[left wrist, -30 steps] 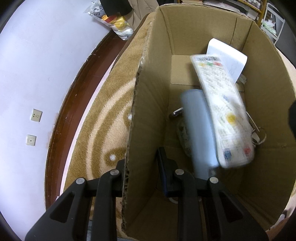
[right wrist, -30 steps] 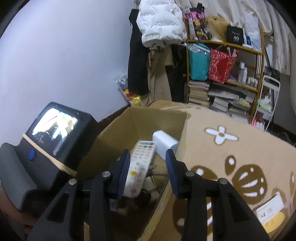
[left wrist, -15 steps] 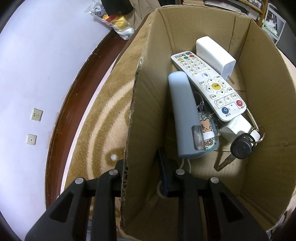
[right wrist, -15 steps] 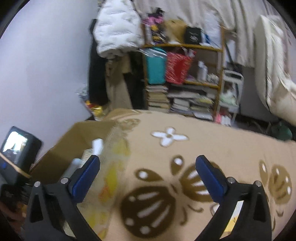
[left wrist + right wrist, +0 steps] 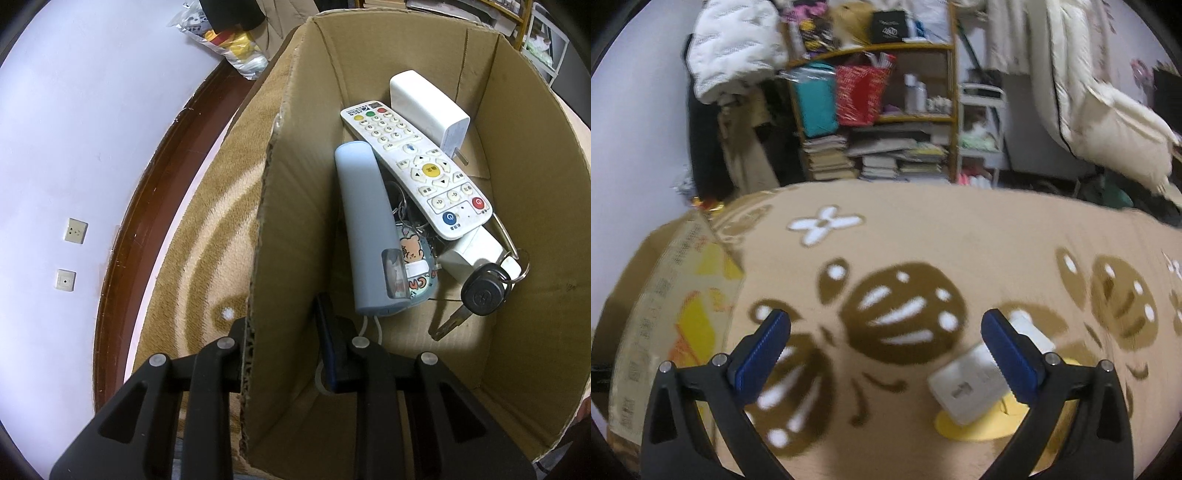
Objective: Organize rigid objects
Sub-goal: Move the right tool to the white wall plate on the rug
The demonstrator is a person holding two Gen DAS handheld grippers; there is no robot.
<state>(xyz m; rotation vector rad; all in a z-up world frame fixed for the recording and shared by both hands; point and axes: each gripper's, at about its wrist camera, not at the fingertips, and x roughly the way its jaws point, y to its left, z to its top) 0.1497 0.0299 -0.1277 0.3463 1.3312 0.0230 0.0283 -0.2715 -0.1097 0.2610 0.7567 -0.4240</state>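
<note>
A cardboard box [image 5: 524, 184] stands on a tan patterned carpet. Inside it lie a white remote [image 5: 417, 170], a grey-blue case [image 5: 365, 229], a white adapter [image 5: 428, 107], a black car key [image 5: 482, 291] on a ring and a bear keychain [image 5: 417, 262]. My left gripper [image 5: 280, 332] straddles the box's left wall, one finger outside and one inside, shut on it. My right gripper [image 5: 886, 332] hangs wide open over the carpet, holding nothing. A white flat object [image 5: 971, 384] rests on a yellow disc [image 5: 979, 424] just by its right finger. The box's printed outside [image 5: 676, 314] shows at far left.
A white wall with sockets [image 5: 75, 230] and a dark baseboard [image 5: 147, 206] run left of the box. A plastic bag [image 5: 236, 48] lies in the corner. A cluttered shelf [image 5: 879, 103] with books, hanging coats and bedding stand beyond the carpet [image 5: 923, 229].
The remote and grey-blue case have settled in the box. My right gripper has opened wide and swung right, away from the box, over the carpet. The left gripper has stayed on the wall.
</note>
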